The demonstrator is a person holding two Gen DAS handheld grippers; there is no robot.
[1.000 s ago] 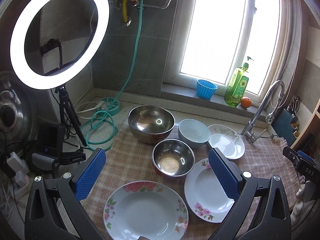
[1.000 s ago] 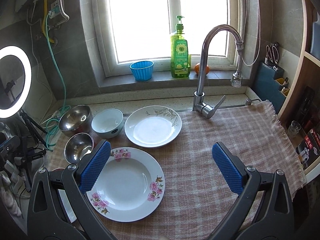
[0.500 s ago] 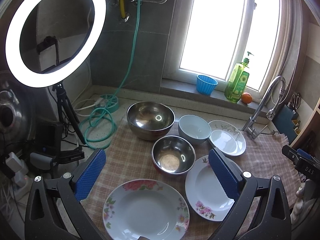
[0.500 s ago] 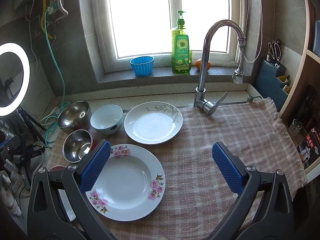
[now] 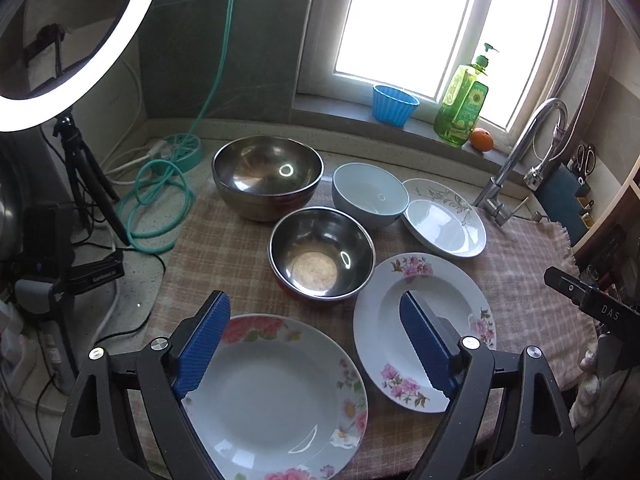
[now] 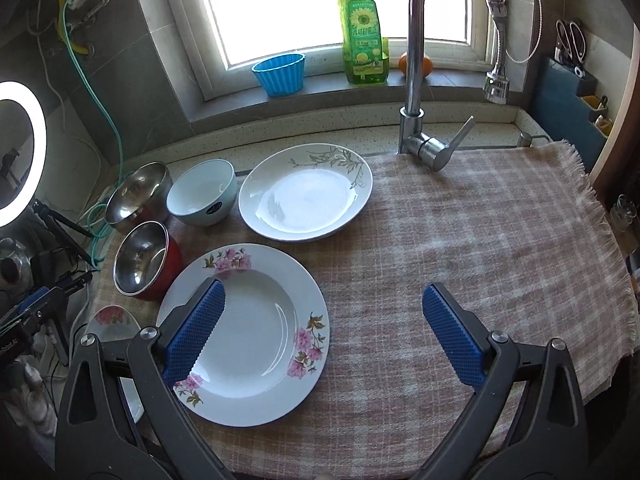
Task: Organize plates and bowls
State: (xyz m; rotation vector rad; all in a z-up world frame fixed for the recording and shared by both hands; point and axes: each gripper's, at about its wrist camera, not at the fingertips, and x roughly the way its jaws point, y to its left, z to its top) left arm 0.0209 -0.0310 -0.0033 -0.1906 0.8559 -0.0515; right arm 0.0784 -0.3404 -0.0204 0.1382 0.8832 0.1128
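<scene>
On the checked cloth lie three plates and three bowls. In the left wrist view a floral plate (image 5: 276, 396) lies nearest, under my open, empty left gripper (image 5: 316, 316). Right of it lies a pink-flower plate (image 5: 432, 320), then a leaf-pattern plate (image 5: 444, 224). Behind stand a small steel bowl (image 5: 322, 256), a large steel bowl (image 5: 267, 176) and a pale blue bowl (image 5: 370, 194). In the right wrist view my open, empty right gripper (image 6: 324, 300) hovers over the pink-flower plate's (image 6: 256, 320) right rim; the leaf plate (image 6: 304, 192), the blue bowl (image 6: 202, 192) and the steel bowls (image 6: 142, 260) lie beyond.
A tall faucet (image 6: 416, 80) stands at the back of the cloth (image 6: 480, 240). A soap bottle (image 6: 364, 28), blue cup (image 6: 280, 68) and orange sit on the windowsill. A ring light on a tripod (image 5: 80, 160) and green hose (image 5: 160, 200) stand at the left.
Both grippers have moved forward and down toward the dishes, which now look larger. The jaws stay open. No dish has moved.
</scene>
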